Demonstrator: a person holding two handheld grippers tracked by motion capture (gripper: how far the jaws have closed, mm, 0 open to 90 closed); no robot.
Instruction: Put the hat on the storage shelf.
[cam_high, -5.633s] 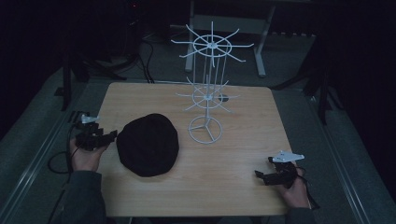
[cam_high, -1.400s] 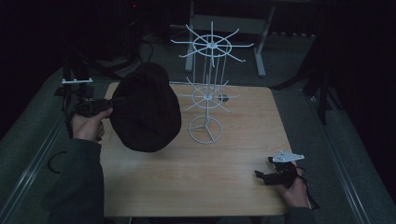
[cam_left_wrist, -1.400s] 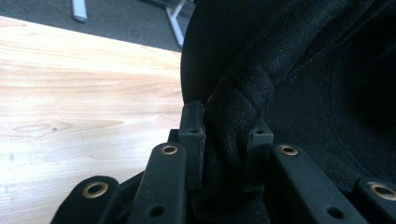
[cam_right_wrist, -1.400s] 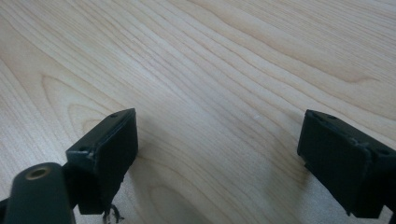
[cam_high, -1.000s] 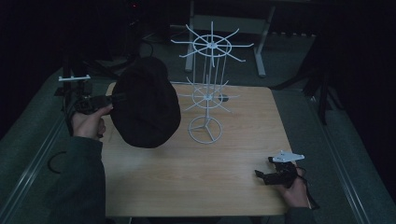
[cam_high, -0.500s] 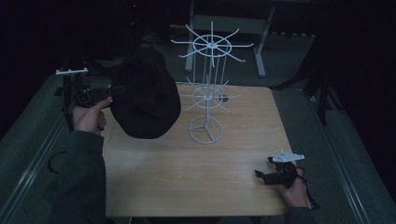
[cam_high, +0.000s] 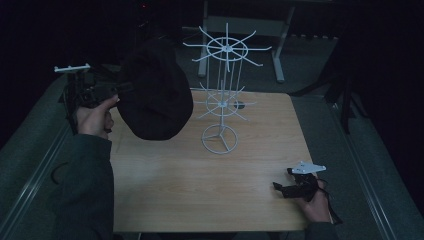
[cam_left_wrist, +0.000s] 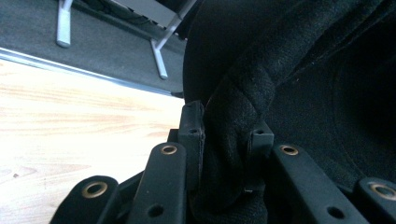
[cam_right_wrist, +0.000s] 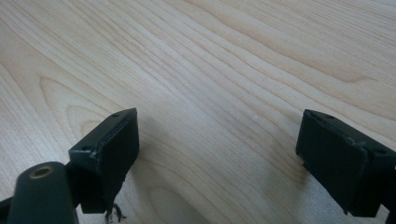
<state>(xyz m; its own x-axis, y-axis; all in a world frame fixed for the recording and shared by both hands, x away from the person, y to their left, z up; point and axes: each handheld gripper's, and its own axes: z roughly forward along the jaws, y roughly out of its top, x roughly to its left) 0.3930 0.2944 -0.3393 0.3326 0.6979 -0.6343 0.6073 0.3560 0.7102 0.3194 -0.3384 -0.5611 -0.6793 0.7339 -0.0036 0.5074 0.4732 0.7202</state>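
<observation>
A dim room: grey floor (cam_high: 320, 115) surrounds the wooden table (cam_high: 200, 185), metal-legged furniture (cam_high: 277, 55) behind.

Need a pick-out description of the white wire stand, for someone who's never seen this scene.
Start at the light wooden table; the white wire stand rises from its far middle on a ring base. It is the one tall upright thing, with two tiers of spoke hooks, pale beside the black hat held up by the left gripper.

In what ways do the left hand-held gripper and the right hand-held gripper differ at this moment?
The left hand-held gripper is shut on a fold of the black hat; the right hand-held gripper is open and holds nothing. In the high view the left one is raised beside the white wire rack, while the right one sits low at the wooden table near its front right corner. Both have black jaws.
</observation>
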